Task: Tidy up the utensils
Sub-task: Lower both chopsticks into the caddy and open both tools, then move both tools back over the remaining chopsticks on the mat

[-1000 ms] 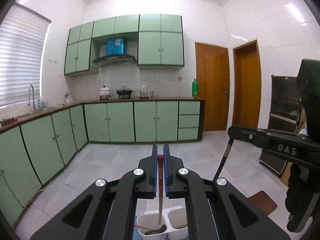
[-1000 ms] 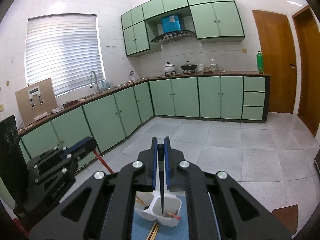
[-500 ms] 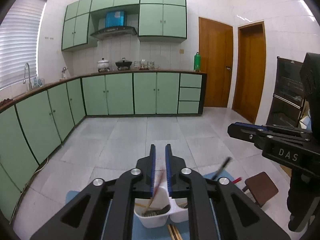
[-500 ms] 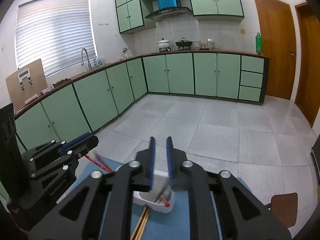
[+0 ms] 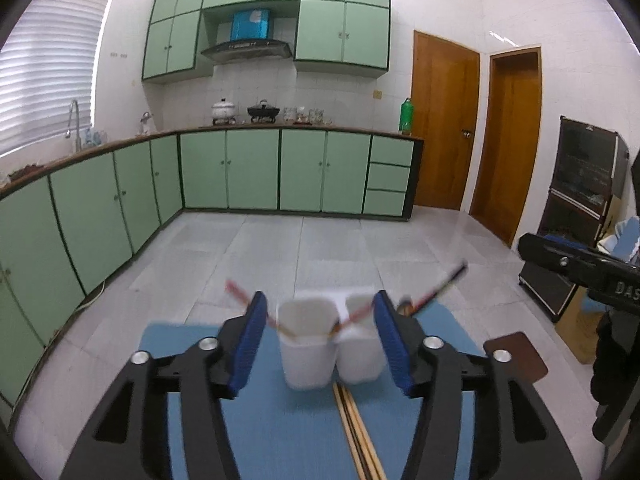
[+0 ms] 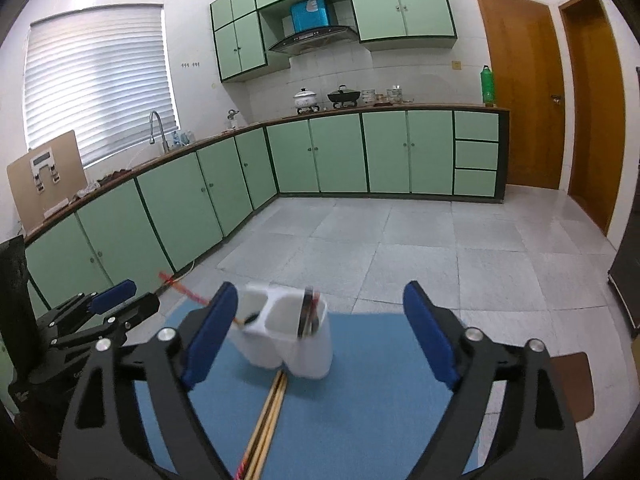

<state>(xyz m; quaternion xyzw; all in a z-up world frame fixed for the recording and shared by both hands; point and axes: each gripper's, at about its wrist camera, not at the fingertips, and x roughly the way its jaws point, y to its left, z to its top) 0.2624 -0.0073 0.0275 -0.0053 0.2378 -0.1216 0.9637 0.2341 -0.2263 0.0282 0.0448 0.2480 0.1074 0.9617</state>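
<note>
A white two-compartment holder (image 5: 320,356) (image 6: 288,344) stands on a blue mat (image 5: 280,440) (image 6: 380,400). A red-handled utensil (image 5: 238,294) (image 6: 180,286) leans out of its left cup. A dark utensil (image 5: 444,284) (image 6: 308,312) rests in the right cup. A pair of wooden chopsticks (image 5: 358,432) (image 6: 268,416) lies on the mat in front of the holder. My left gripper (image 5: 320,340) hovers just before the holder, its jaws opening, nothing pressed between the pads. My right gripper (image 6: 320,336) is beside it, its jaws opening wide and empty.
Each gripper shows in the other's view: the right gripper (image 5: 576,272) at the right, the left gripper (image 6: 100,312) at the left. A brown stool seat (image 5: 516,356) (image 6: 572,388) stands right of the mat. Green kitchen cabinets (image 5: 224,172) and a tiled floor lie beyond.
Both grippers were shut on upright utensils above the holder. They have let go, the utensils now rest in the cups, the jaws have spread, and both grippers have sunk toward the mat.
</note>
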